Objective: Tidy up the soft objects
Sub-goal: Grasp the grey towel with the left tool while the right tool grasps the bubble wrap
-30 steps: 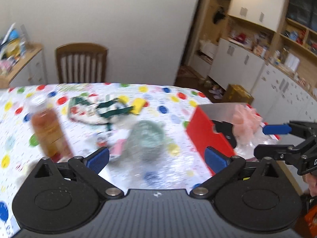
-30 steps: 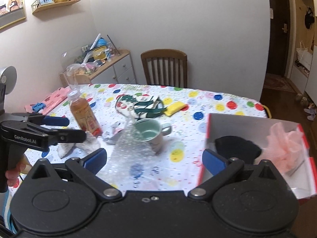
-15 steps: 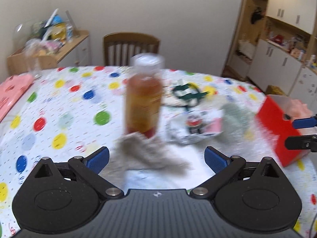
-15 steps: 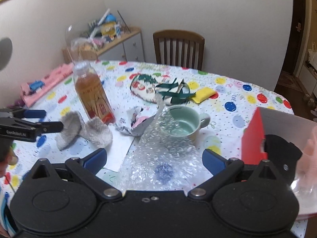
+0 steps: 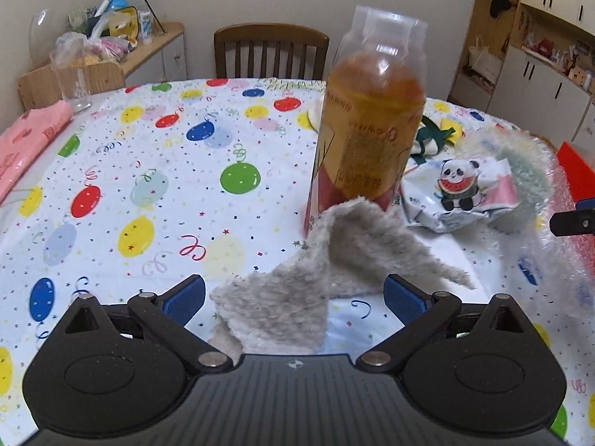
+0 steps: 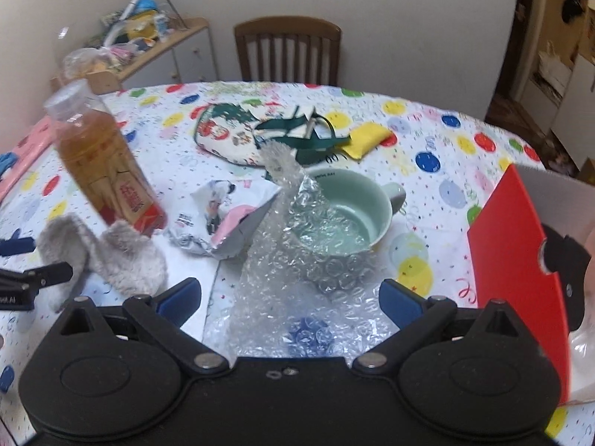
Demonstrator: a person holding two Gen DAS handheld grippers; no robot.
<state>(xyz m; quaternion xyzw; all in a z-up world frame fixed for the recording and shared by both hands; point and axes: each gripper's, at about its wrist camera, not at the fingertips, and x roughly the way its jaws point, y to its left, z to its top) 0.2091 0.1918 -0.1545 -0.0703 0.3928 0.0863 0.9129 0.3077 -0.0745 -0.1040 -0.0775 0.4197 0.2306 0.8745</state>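
A grey fluffy cloth [image 5: 297,290] lies crumpled on the balloon-print tablecloth, leaning on a bottle of amber drink [image 5: 368,141]. My left gripper [image 5: 293,299] is open, with its blue pads to either side of the cloth's near end. In the right wrist view the cloth [image 6: 122,256] sits at the left. A sheet of bubble wrap [image 6: 297,260] drapes off a green mug [image 6: 346,215]. My right gripper [image 6: 290,297] is open around the wrap's near part. The red box [image 6: 517,241] at the right holds a black soft item [image 6: 565,260].
A crumpled panda packet [image 5: 461,193] lies right of the bottle. Behind the mug are a printed pouch with green ribbons [image 6: 230,133] and a yellow pad [image 6: 366,137]. A pink cloth [image 5: 26,137] lies far left. A wooden chair [image 5: 271,52] stands behind the table.
My left gripper swung left from the red box to the bottle and came in close over the grey cloth. My right gripper moved forward and down onto the bubble wrap.
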